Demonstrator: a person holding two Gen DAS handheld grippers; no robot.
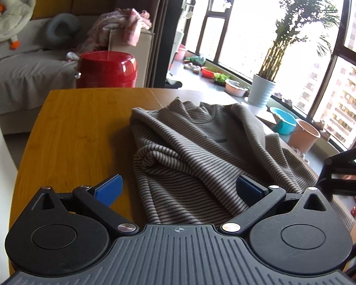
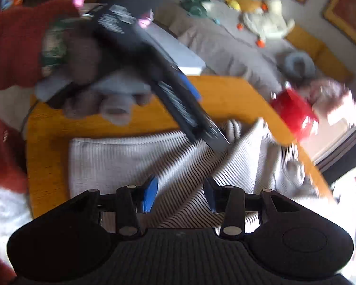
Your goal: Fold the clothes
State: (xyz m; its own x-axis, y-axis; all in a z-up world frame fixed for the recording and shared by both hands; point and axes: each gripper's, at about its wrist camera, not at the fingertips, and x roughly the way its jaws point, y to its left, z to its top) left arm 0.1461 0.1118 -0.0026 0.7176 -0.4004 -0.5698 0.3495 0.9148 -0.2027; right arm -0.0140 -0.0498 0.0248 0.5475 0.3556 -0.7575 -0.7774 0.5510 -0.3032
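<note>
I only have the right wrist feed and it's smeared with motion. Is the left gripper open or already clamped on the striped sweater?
Observer: The left gripper is open. Its jaws stand wide apart over the striped sweater, pinching nothing.
Operator: Which end of the sweater points away from it?
Observer: The collar lies at the far end, toward the window.
Operator: Is the cloth flat near its left jaw?
Observer: No. A rolled fold bunches up along that edge, beside bare wood of the table.
</note>
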